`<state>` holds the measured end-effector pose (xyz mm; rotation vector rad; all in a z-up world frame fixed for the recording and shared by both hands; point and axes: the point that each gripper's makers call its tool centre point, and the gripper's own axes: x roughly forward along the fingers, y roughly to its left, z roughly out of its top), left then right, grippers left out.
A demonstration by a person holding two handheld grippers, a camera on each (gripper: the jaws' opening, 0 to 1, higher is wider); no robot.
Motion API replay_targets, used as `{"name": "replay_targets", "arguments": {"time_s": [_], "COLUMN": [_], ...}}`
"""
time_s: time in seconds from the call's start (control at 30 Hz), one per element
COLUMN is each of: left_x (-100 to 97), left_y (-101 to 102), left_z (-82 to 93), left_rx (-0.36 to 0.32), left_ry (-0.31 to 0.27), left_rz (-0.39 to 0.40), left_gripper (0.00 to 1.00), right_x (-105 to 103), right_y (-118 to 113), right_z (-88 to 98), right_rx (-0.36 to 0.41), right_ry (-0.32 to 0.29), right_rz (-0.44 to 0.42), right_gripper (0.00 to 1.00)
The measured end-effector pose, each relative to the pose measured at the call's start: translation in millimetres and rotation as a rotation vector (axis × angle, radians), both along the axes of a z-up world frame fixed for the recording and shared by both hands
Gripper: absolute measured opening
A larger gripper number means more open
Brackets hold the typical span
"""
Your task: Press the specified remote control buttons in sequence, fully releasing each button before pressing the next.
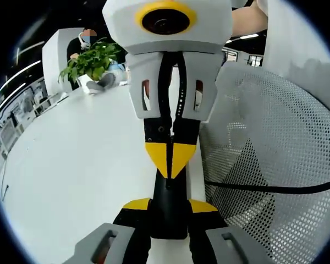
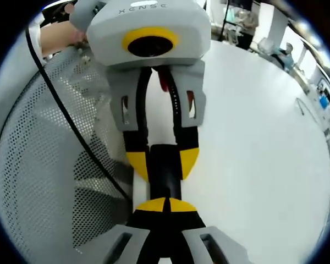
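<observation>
White worktop (image 1: 71, 165), potted plant (image 1: 91, 60) at far end, perforated mesh panel (image 1: 275, 165) alongside; left tongs (image 1: 169, 206) clamped on black remote (image 1: 169, 212), right tongs (image 2: 166, 204) together, tips touching it.

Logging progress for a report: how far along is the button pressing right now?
Done: the left gripper is clamped around the black remote, beside the white table. In hand: the right gripper, shut, has its tips against the remote, apparently mid-press. Left: no buttons are legible, so how many presses remain cannot be told.
</observation>
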<state>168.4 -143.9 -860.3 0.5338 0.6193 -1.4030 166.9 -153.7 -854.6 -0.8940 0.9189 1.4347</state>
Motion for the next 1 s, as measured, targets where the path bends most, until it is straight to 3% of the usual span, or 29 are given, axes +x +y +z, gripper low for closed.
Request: {"name": "replay_targets", "arguments": {"time_s": [0.4,0.6,1.0], "left_x": [-0.2,-0.2,0.2], "left_y": [0.3,0.2,0.2], "left_z": [0.0,-0.1,-0.1], "left_rx": [0.000,0.000,0.000], "left_ry": [0.000,0.000,0.000], "left_rz": [-0.001,0.000,-0.001], "left_gripper": [0.24,0.24,0.24], "right_x": [-1.2,-4.4,0.5], "right_y": [5.4,6.4,6.0], "right_z": [9.8,-0.5,-0.7], "right_rx": [0.065,0.027,0.015], "right_ry": [0.022,0.015,-0.037], "right_rz": [-0.051,-0.026,-0.009], "right_gripper": [0.00,0.00,0.00]}}
